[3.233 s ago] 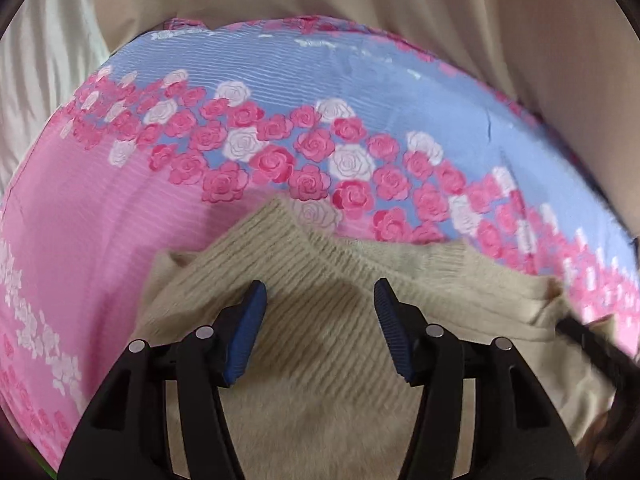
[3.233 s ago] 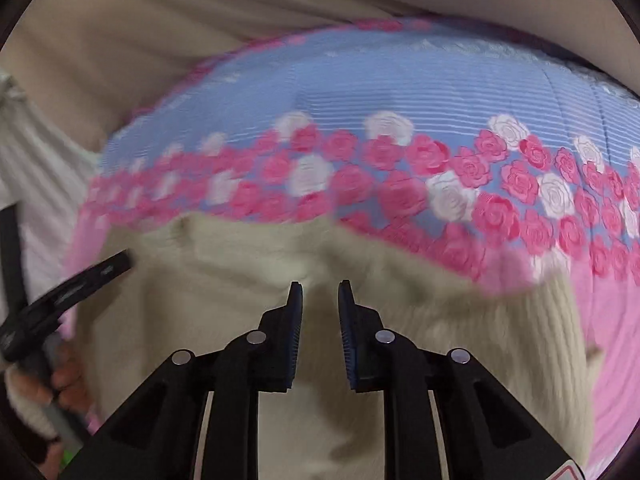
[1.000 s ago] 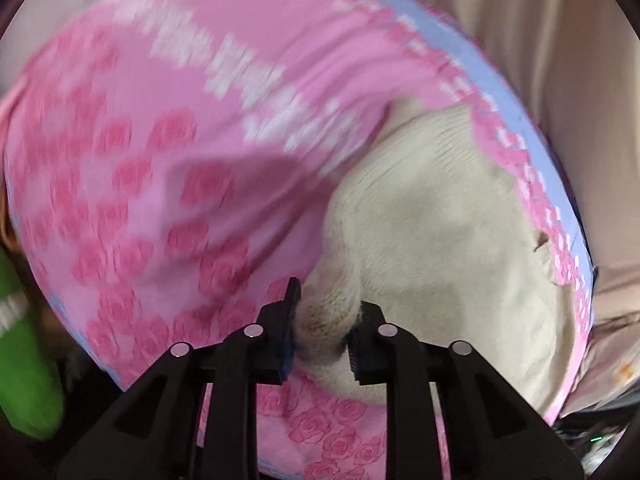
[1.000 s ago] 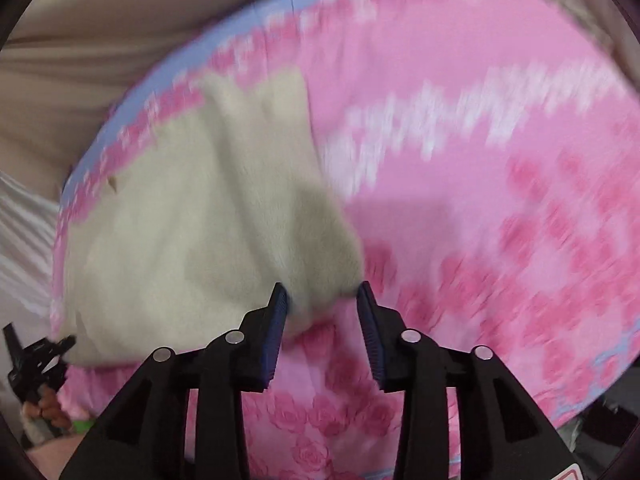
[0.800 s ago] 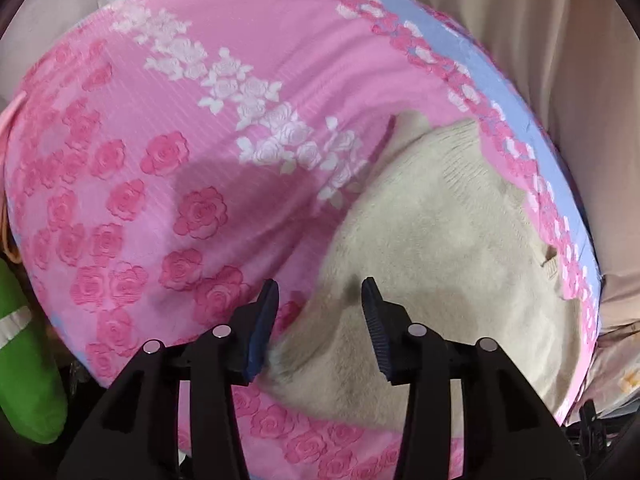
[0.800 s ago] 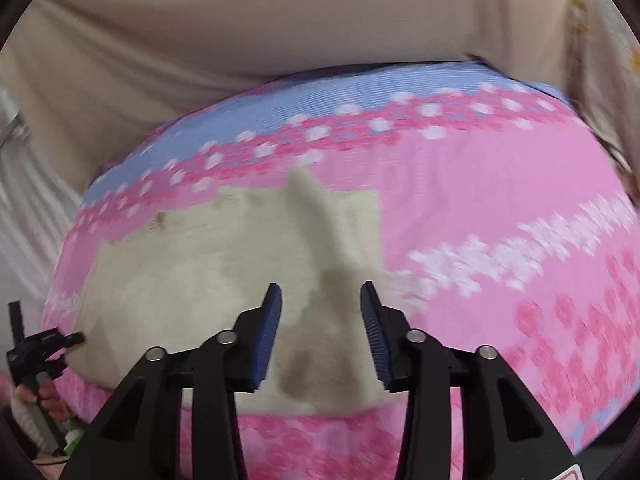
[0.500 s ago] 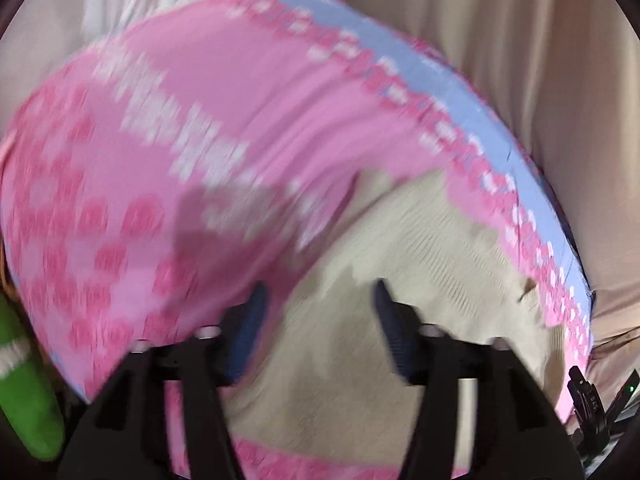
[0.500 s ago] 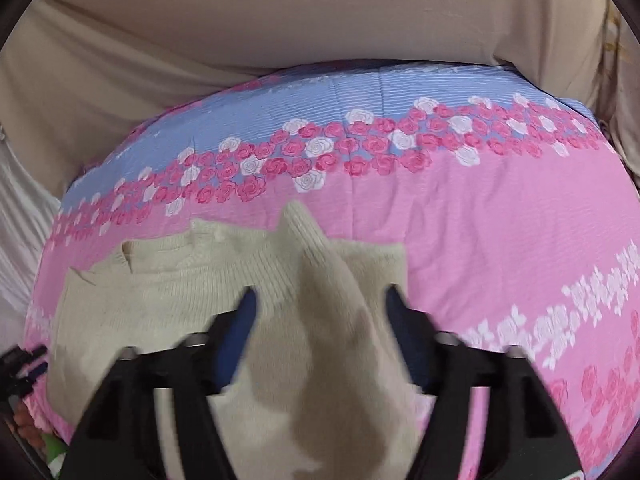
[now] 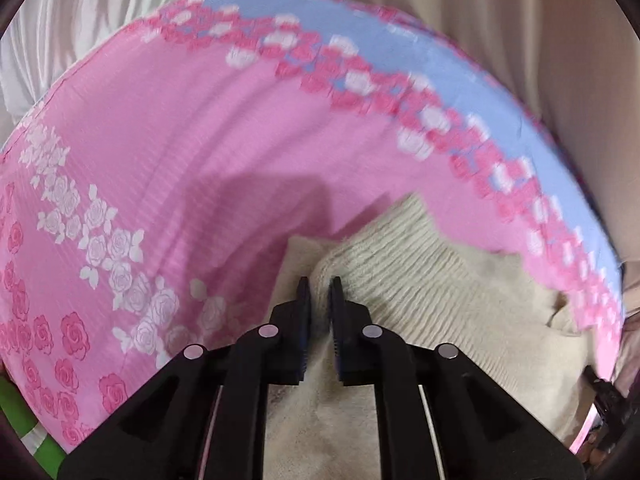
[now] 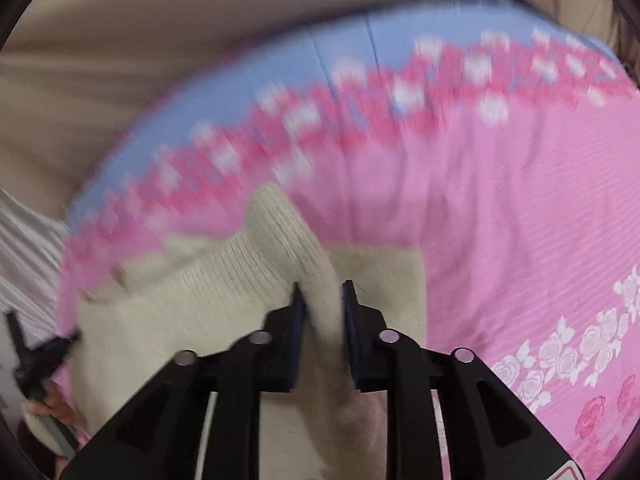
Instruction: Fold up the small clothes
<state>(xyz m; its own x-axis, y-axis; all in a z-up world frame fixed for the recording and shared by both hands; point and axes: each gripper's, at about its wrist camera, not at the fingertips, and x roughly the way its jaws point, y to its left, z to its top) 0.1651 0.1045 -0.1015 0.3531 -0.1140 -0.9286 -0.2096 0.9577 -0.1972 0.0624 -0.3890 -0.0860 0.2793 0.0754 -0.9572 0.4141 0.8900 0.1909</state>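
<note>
The cream sweater (image 9: 460, 320) lies on the pink rose-print bedspread (image 9: 180, 152), near its blue edge. The left gripper (image 9: 318, 292) is pinched nearly closed on a fold of it. The right gripper (image 10: 322, 296) is closing, jaws pressing a ribbed fold.

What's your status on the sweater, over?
Left gripper shut on the cream sweater. Right gripper fingers closing around a ribbed fold of it. Sweater lies on the pink floral sheet. Nothing in the way.
</note>
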